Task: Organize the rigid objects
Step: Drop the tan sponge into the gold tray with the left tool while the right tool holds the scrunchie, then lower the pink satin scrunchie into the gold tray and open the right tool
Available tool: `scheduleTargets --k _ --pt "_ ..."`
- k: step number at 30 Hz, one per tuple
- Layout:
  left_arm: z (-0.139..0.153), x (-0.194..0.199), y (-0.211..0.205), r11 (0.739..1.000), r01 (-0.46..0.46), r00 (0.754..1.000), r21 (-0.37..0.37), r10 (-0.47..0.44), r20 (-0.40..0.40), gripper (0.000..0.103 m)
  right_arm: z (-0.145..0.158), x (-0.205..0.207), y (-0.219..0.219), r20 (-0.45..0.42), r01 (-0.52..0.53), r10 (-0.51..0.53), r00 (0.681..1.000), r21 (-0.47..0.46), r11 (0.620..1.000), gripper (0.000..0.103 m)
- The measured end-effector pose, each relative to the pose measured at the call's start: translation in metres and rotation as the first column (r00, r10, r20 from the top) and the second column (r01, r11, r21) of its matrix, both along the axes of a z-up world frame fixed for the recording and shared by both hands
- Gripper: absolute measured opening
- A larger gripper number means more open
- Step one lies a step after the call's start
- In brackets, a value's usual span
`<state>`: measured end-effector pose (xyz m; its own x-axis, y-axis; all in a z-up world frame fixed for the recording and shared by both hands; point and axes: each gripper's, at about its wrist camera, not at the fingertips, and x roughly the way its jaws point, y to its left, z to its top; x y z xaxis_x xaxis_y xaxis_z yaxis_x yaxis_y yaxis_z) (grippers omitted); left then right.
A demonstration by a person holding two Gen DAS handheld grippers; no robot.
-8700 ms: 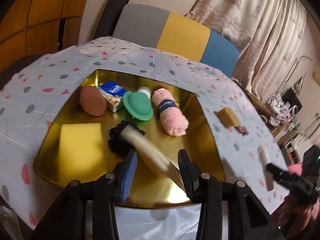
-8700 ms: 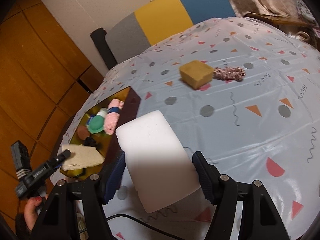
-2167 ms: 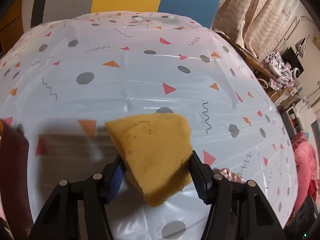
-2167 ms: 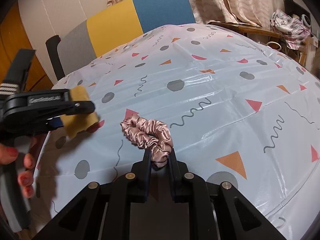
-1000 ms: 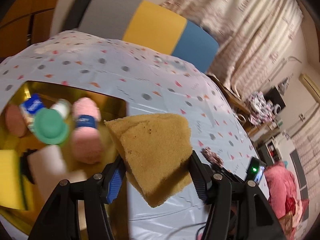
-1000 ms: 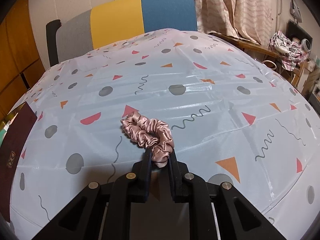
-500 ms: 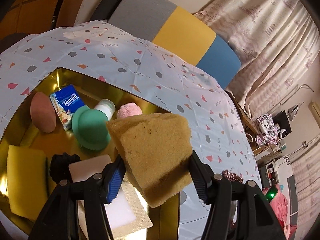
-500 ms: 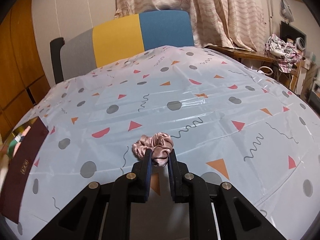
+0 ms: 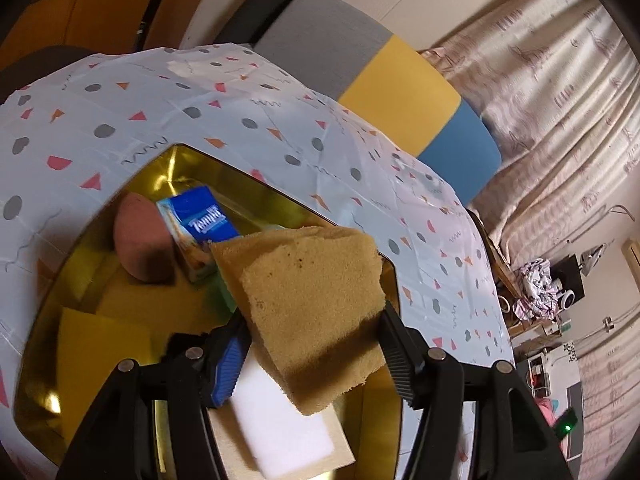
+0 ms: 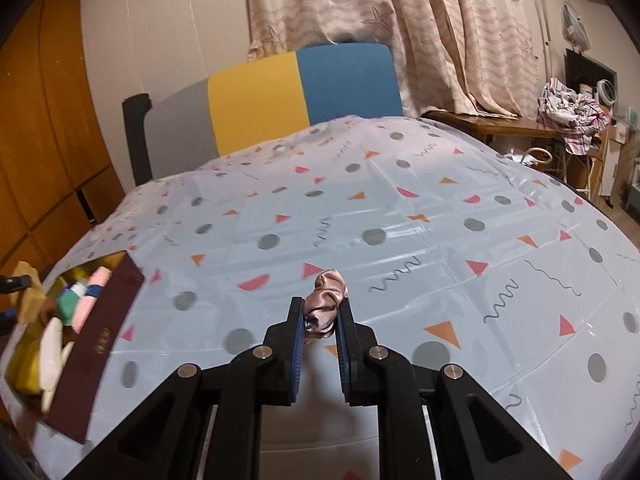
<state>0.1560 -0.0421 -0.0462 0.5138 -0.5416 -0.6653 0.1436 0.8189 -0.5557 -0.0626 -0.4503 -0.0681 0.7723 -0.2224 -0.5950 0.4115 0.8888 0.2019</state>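
Patterned tablecloth-covered table [image 10: 400,216], gold-lined box [image 9: 168,168] apparently resting on it

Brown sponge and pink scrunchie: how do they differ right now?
The brown sponge is a broad, porous block filling the left hand-held gripper; the pink scrunchie is a small, shiny bunch of fabric pinched in the right hand-held gripper. The sponge hangs over the gold tray; the scrunchie is over the tablecloth. Both are held.

The tablecloth [image 10: 400,216] is pale blue-white with grey dots, pink and orange triangles and dark squiggles; the box [image 9: 168,168] gleams gold inside, dark maroon outside; the sponge [image 9: 316,304] is tan; the scrunchie [image 10: 326,304] dusty pink; the chair back [image 10: 256,104] grey, yellow, blue.
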Motion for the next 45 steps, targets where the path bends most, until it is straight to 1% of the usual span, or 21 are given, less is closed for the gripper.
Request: scheduleTargets --k 3,6,8,9,10,12,13,17,20,23,27,34,38,43,45 --pt "0.000 0.008 -0.003 1.000 0.015 1.000 0.007 -0.015 -0.008 0.062 0.007 -0.002 0.011 0.018 -0.012 0.012 1.000 0.022 1.000 0.015" --pt "0.000 0.016 -0.018 0.998 0.062 0.998 0.015 -0.062 -0.014 0.063 0.013 -0.002 0.023 0.036 -0.028 0.026 0.999 0.049 0.998 0.015" --pt "-0.002 0.020 -0.029 0.995 0.096 0.995 0.032 -0.095 -0.017 0.068 0.018 -0.003 0.033 0.050 -0.049 0.046 0.998 0.065 0.997 0.015" --pt "-0.005 0.023 -0.035 0.992 0.111 0.994 0.051 -0.110 -0.027 0.071 0.020 -0.003 0.037 0.055 -0.058 0.054 0.997 0.069 0.996 0.015" --pt "-0.010 0.026 -0.040 0.990 0.119 0.992 0.080 -0.116 -0.046 0.076 0.023 -0.003 0.041 0.059 -0.067 0.063 0.996 0.073 0.995 0.015" --pt "-0.016 0.029 -0.043 0.984 0.106 0.993 0.140 -0.096 -0.075 0.081 0.029 -0.004 0.049 0.071 -0.088 0.083 0.994 0.081 0.993 0.015" --pt "-0.017 0.029 -0.042 0.984 0.097 0.993 0.146 -0.087 -0.077 0.082 0.032 -0.005 0.053 0.076 -0.099 0.093 0.993 0.084 0.992 0.015" --pt "-0.015 0.022 -0.030 0.990 0.069 0.996 0.126 -0.061 -0.065 0.083 0.042 -0.005 0.068 0.093 -0.147 0.139 0.986 0.088 0.985 0.015" --pt "-0.006 0.014 -0.020 0.992 0.054 0.998 0.110 -0.050 -0.040 0.083 0.047 -0.002 0.081 0.098 -0.189 0.179 0.979 0.101 0.977 0.015" --pt "0.004 0.004 -0.009 0.992 0.035 0.999 0.120 -0.034 -0.009 0.083 0.052 0.002 0.099 0.103 -0.239 0.228 0.968 0.105 0.965 0.015" --pt "0.015 -0.017 0.000 0.991 0.049 0.997 0.122 -0.055 0.050 0.083 0.058 0.008 0.125 0.107 -0.304 0.295 0.950 0.091 0.948 0.015" --pt "0.021 -0.055 0.004 0.971 0.085 0.987 0.225 -0.113 0.113 0.083 0.063 0.017 0.164 0.101 -0.392 0.384 0.918 0.078 0.916 0.015" --pt "0.022 -0.071 0.006 0.951 0.089 0.980 0.296 -0.137 0.144 0.083 0.066 0.021 0.181 0.100 -0.427 0.420 0.902 0.066 0.902 0.015" --pt "0.023 -0.087 0.007 0.937 0.078 0.976 0.340 -0.141 0.165 0.083 0.066 0.029 0.201 0.082 -0.464 0.460 0.884 0.056 0.884 0.015" --pt "0.023 -0.090 0.009 0.929 0.059 0.978 0.366 -0.127 0.164 0.083 0.067 0.031 0.209 0.077 -0.476 0.472 0.878 0.053 0.878 0.015"
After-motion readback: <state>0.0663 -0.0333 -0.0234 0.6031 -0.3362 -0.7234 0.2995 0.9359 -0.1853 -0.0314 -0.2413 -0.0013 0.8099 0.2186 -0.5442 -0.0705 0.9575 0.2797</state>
